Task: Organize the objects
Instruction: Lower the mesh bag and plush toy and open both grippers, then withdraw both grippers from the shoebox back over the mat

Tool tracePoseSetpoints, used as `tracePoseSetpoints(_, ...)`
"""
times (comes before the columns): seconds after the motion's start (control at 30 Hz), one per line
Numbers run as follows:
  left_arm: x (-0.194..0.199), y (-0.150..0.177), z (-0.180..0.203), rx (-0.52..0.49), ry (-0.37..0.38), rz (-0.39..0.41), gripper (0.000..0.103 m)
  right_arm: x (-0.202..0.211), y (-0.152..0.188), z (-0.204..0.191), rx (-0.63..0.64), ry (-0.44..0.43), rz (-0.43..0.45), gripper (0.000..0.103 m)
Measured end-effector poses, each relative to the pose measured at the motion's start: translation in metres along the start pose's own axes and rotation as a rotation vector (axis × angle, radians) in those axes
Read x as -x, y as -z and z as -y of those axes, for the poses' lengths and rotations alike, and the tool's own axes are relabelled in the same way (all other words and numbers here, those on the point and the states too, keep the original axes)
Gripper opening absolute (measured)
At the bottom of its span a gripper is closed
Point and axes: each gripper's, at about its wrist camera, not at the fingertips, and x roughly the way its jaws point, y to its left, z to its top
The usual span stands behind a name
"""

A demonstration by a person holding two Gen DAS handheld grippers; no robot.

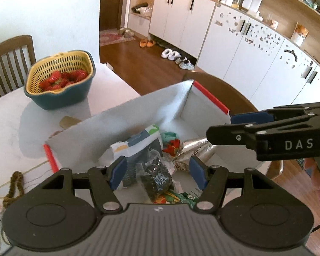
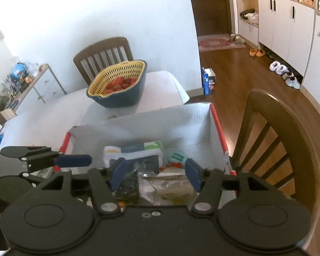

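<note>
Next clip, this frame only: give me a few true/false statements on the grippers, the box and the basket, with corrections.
1. The left gripper is open. True.
2. The right gripper is clamped on a packet. False: it is open, holding nothing.
3. The basket holds strawberries. True.
4. The cardboard box is empty. False: packets and small items lie inside.
5. The basket sits inside the box. False: it stands on the table, beyond the box.
</note>
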Motion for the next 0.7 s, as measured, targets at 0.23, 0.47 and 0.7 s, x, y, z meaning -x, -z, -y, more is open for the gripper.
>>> tracePoseSetpoints(0.23, 0.03, 0.007, -0.005, -0.013, 0.008, 0.037, 0.064, 0.024, 0.009, -0.018, 0.019, 0.012, 0.048, 0.066)
tracePoseSetpoints(0.47, 0.064, 0.019, -0.012, -0.039, 0.018, 0.118, 0.075, 0.04, 0.024, -0.04, 0.029, 0.034, 0.082, 0.076)
tracePoseSetpoints(0.7, 0.094, 0.029, -0.032, -0.026, 0.041, 0.15, 0.079, 0.053, 0.039, -0.06, -0.014, 0.032, 0.122, 0.088)
